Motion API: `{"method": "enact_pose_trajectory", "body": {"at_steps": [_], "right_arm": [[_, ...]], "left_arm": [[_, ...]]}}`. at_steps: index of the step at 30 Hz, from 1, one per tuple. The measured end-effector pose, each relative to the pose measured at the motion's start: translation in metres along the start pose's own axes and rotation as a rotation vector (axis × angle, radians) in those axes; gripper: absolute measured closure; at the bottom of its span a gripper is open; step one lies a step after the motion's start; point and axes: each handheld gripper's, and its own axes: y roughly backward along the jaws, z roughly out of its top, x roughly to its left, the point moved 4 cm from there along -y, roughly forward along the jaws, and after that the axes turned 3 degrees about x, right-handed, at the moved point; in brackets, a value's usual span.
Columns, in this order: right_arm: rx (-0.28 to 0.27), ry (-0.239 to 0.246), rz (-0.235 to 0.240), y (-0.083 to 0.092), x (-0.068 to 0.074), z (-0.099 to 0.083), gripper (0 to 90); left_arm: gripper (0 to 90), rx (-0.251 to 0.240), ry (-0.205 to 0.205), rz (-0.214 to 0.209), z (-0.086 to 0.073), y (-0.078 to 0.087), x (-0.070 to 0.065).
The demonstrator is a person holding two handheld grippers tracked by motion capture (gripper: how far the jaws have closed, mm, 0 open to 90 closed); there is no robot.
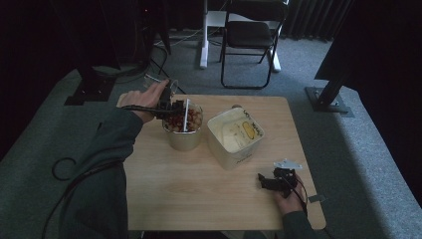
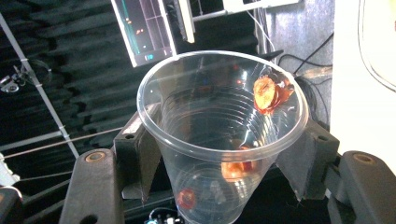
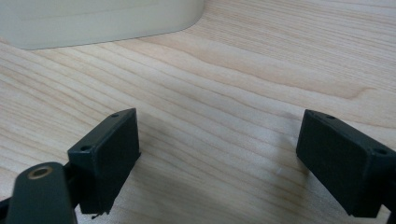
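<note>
Over the round metal tub (image 1: 183, 135) at the back left of the desk (image 1: 199, 194), the left gripper (image 1: 171, 105) has a clear plastic cup (image 2: 219, 140) clamped between its jaws, pads pressed to the cup's sides. The cup is tipped toward the tub's mouth, and what a sight inside it: nearly empty! Just a few reddish-orange pieces (image 2: 267, 94) cling to the wall near the rim, with a couple more (image 2: 236, 169) down toward the bottom. The tub itself is heaped with the same reddish-brown stuff, a white stick-like handle (image 1: 185, 115) standing up in it.

So the pour looks mostly done, I'd say; what's left is shaking out those stragglers and setting the cup down.

Right of the tub sits a square cream container (image 1: 235, 135), pale inside, something yellow in it. Farther right and nearer the front edge, the right gripper (image 1: 271, 181) rests low over bare wood, jaws spread wide with nothing between them. Idle for now.
</note>
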Motion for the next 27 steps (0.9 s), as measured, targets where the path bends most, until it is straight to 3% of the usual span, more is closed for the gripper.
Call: {"method": "enact_pose_trajectory", "body": {"at_steps": [1, 2, 3, 5, 6, 7, 8, 9, 10, 11, 17, 22, 24, 27], "right_arm": [[0.000, 0.000, 0.000, 0.000, 0.000, 0.000, 12.9], [0.000, 0.001, 0.000, 0.000, 0.000, 0.000, 12.8], [0.000, 0.001, 0.000, 0.000, 0.000, 0.000, 12.9], [0.000, 0.001, 0.000, 0.000, 0.000, 0.000, 12.9], [0.000, 0.001, 0.000, 0.000, 0.000, 0.000, 12.8], [0.000, 0.001, 0.000, 0.000, 0.000, 0.000, 12.8], [0.000, 0.001, 0.000, 0.000, 0.000, 0.000, 12.8], [0.000, 0.001, 0.000, 0.000, 0.000, 0.000, 12.8], [0.000, 0.001, 0.000, 0.000, 0.000, 0.000, 12.8], [0.000, 0.001, 0.000, 0.000, 0.000, 0.000, 12.8], [0.000, 0.000, 0.000, 0.000, 0.000, 0.000, 12.8], [0.000, 0.000, 0.000, 0.000, 0.000, 0.000, 12.9], [0.000, 0.000, 0.000, 0.000, 0.000, 0.000, 12.8], [0.000, 0.000, 0.000, 0.000, 0.000, 0.000, 12.9]], "left_arm": [[36.9, -0.002, 0.011, -0.018, 0.000, -0.001, 0.000], [36.9, 0.013, -0.013, -0.011, 0.001, -0.001, 0.000], [36.9, -0.014, -0.011, -0.019, 0.003, 0.000, -0.001], [37.2, -0.006, -0.026, -0.008, 0.004, 0.001, -0.001], [37.3, -0.017, -0.003, -0.029, 0.005, 0.002, 0.000], [37.3, 0.004, -0.026, -0.011, 0.005, 0.000, 0.000], [37.3, -0.017, -0.030, -0.010, 0.006, 0.002, -0.001], [37.5, -0.016, -0.009, -0.030, 0.007, 0.002, -0.001], [37.5, 0.004, -0.040, -0.010, 0.007, 0.000, -0.002], [37.5, -0.018, -0.038, -0.021, 0.008, 0.002, -0.003], [37.4, -0.003, -0.020, -0.025, 0.006, -0.001, -0.006], [37.1, -0.016, 0.033, -0.018, 0.005, 0.000, -0.002], [36.9, -0.034, 0.098, -0.022, 0.004, 0.001, 0.003], [36.5, -0.048, 0.149, -0.038, 0.002, 0.002, 0.005]]}}
